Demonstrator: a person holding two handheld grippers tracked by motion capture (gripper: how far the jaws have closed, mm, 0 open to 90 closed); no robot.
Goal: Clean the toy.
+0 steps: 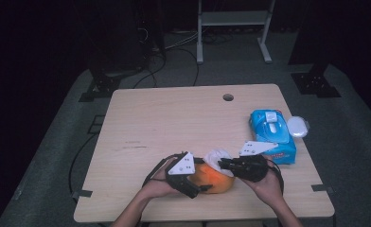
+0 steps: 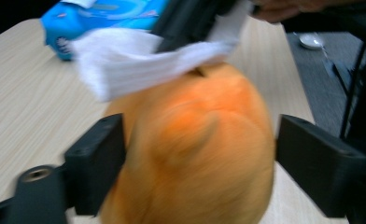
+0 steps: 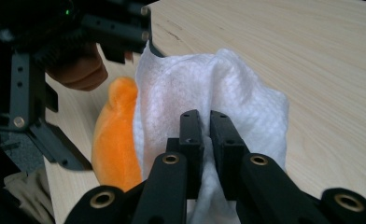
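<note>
Jaws of the left gripper (image 1: pixel 201 188) stand wide on either side of the orange toy (image 2: pixel 195 154), its pads close beside its flanks; whether they press is unclear in the blurred left gripper view. The toy sits on the table (image 1: pixel 174 118) near the front edge, between the two hands. To its right, the jaws of the right gripper (image 1: pixel 223 163) are clenched on a white wipe (image 3: pixel 209 93), which drapes over the top of the toy. Farther right, near the table's right edge, lies a blue wipe pack (image 1: pixel 273 136) with a white flap on top; its print is too small to read. Just beside it, at the edge, lies a small white lid (image 1: pixel 297 126). The whole left and far part of the table is bare wood, with a round cable hole (image 1: pixel 228 97) near the far edge, so open room lies to the left and beyond the toy; the front edge is close behind it.
</note>
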